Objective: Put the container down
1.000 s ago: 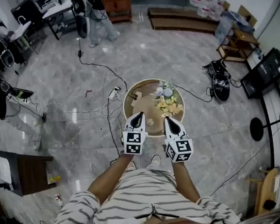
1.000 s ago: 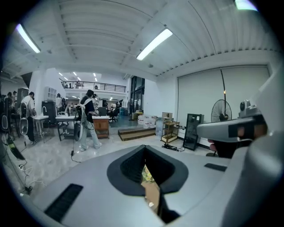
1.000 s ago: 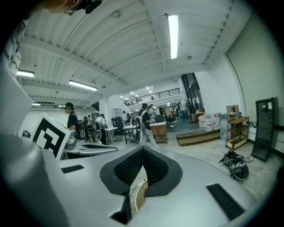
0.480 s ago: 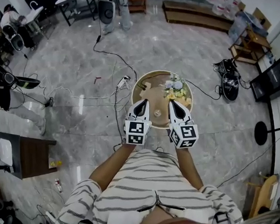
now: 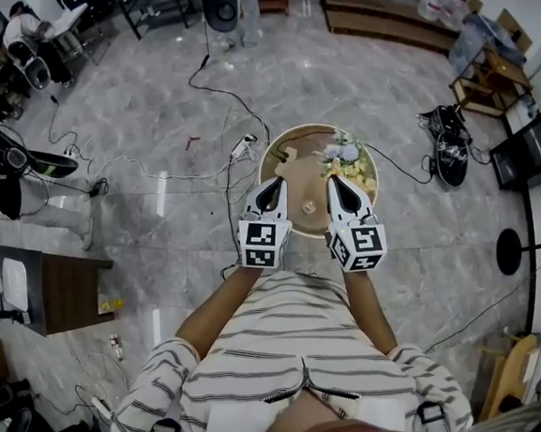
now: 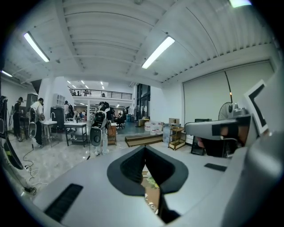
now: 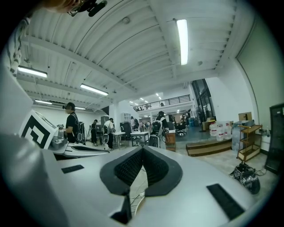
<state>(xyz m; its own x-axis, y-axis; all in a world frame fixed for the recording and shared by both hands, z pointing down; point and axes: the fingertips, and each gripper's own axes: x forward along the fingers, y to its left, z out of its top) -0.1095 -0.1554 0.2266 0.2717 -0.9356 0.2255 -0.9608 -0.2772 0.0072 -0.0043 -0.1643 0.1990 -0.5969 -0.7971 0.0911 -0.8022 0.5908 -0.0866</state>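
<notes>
A round wooden table stands on the marble floor, seen from above in the head view. A bunch of pale flowers lies on its right side, and a small clear container stands near its front edge. My left gripper and right gripper hover side by side over the front of the table, either side of the container and above it. Both are shut with nothing between the pads. In the left gripper view the closed gripper points level across the room; the right gripper does the same in its own view.
Cables trail across the floor to the table. A dark wooden side table stands at the left, a black bag at the right and a low bench at the back. People and desks are at the far left.
Both grippers have risen a little and shifted over the table's front edge, staying shut and empty. The head view has swung, so the table sits further right in the picture.
</notes>
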